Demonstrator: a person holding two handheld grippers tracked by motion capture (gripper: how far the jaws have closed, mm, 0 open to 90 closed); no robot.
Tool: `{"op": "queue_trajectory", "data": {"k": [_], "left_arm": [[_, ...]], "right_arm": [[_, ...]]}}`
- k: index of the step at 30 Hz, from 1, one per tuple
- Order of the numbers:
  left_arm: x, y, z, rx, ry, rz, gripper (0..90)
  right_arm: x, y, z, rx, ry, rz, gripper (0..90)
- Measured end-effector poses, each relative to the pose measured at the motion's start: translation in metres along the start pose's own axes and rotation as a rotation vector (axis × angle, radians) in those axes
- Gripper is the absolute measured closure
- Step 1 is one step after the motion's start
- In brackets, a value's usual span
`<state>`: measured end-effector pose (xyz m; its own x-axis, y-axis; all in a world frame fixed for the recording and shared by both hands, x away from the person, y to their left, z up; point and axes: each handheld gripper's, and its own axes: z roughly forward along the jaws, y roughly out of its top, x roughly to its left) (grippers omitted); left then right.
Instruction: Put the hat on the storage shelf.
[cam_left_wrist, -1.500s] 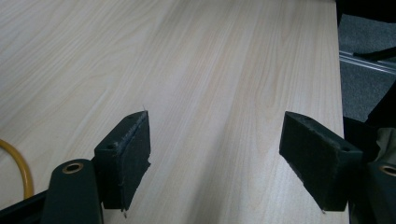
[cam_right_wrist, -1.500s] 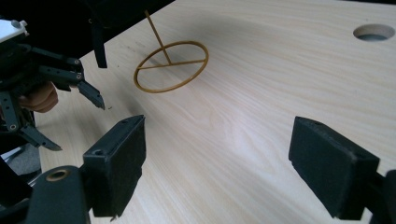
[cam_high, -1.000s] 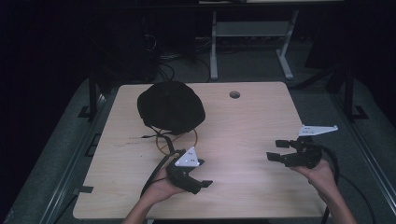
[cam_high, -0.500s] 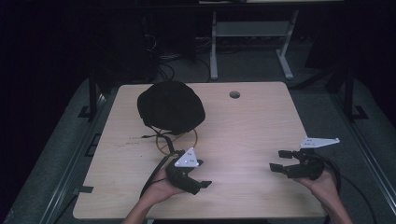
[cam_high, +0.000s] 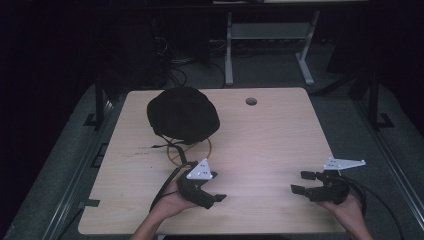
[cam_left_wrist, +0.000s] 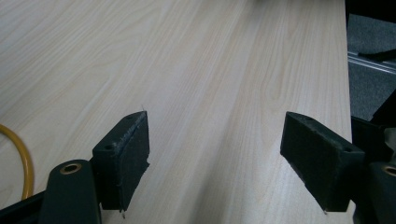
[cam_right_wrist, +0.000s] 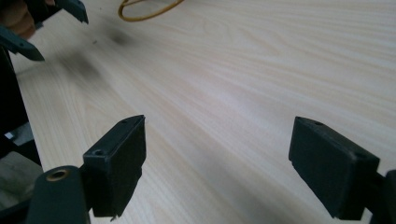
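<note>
Overhead, a pale wooden table stands in a dark room, with grey floor around it, a tangle of cables behind, and the white legs of another desk beyond. A round cable hole sits near the table's far edge. A black cap lies on the far left part of the top, and just in front of it a yellow ring rests flat, its far part hidden under the cap's edge.

From above, both hands show at the near edge, well apart, each gripper carrying a grey three-cornered plate. The left gripper view instead gives bare wood grain close up, a curve of the yellow ring at its left margin, and the table's right edge with grey floor past it. The right gripper view looks across the top toward the yellow ring at the far side, with the other hand's gripper in its upper left corner.

The left gripper lies low over the table near the ring, jaws spread wide, nothing between them and touching nothing. The right gripper sits near the right front corner, jaws likewise wide apart over bare wood, holding nothing.
</note>
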<state>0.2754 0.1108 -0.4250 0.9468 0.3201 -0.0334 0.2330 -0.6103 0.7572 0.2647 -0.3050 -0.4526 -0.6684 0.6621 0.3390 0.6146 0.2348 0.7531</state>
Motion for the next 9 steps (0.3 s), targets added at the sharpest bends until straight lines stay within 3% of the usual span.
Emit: {"op": "queue_trajectory", "data": {"k": [5,9], "left_arm": [[0.001,0.001,0.000,-0.007,-0.005,0.001,23.8],[0.000,0.002,0.002,0.000,-0.004,0.003,23.8]], "right_arm": [[0.012,-0.009,-0.002,0.010,-0.025,-0.029,17.5],[0.019,-0.021,-0.001,-0.045,-0.015,-0.021,17.5]]}}
